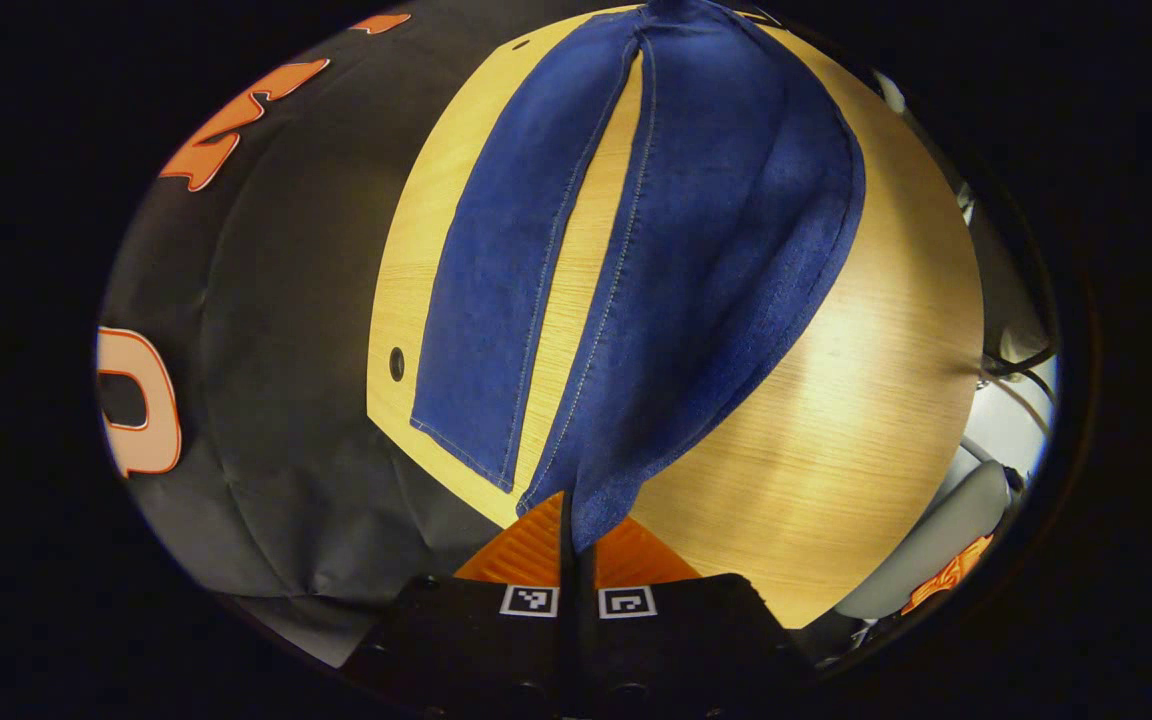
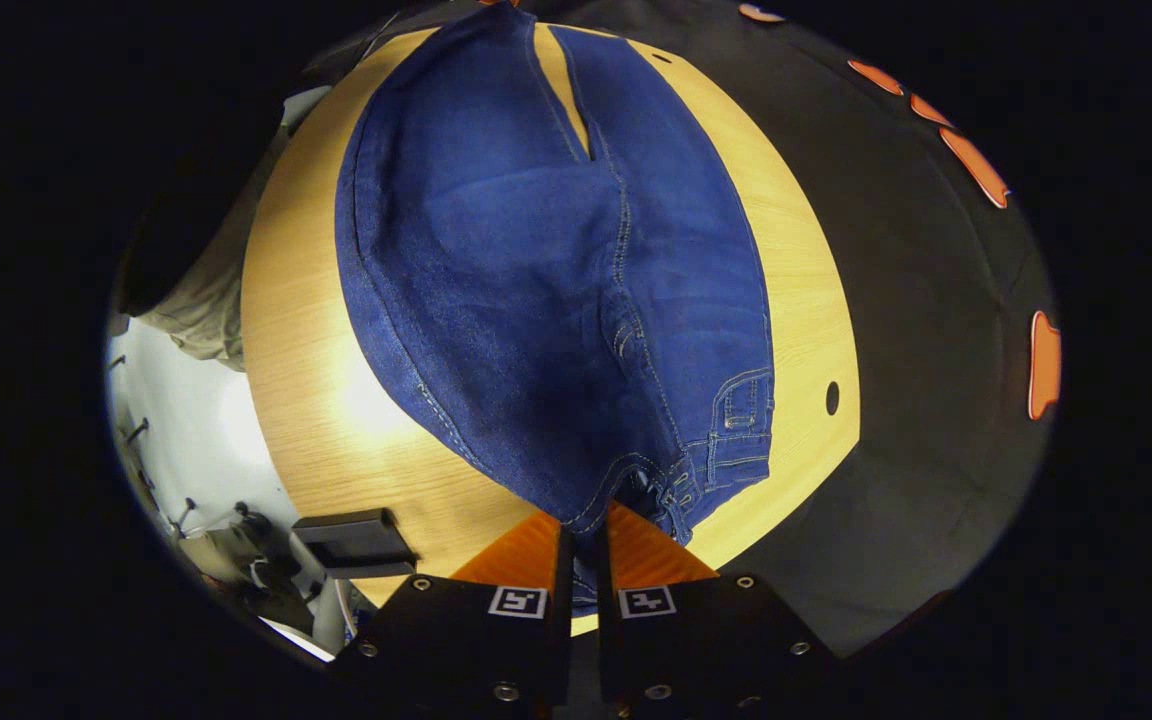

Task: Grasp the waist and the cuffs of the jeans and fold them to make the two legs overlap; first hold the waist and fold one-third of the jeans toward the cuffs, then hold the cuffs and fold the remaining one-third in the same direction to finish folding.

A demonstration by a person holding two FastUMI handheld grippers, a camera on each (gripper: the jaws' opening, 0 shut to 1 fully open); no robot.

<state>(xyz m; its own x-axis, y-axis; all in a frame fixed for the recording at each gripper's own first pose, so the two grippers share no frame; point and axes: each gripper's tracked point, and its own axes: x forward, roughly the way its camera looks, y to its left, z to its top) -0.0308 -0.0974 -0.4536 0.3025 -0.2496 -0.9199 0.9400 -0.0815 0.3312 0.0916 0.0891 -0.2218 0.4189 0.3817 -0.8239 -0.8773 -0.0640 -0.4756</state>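
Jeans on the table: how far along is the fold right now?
Early. Done: both grasps. The left hand-held gripper is shut on a cuff, and the right hand-held gripper is shut on the waist. In hand: one leg is lifted, while the other leg lies flat on the table, a strip of wood between them. Left: overlapping the legs, then both one-third folds.

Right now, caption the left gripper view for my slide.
Left claw shut on a cuff of the jeans, lifting one leg above the wooden table.
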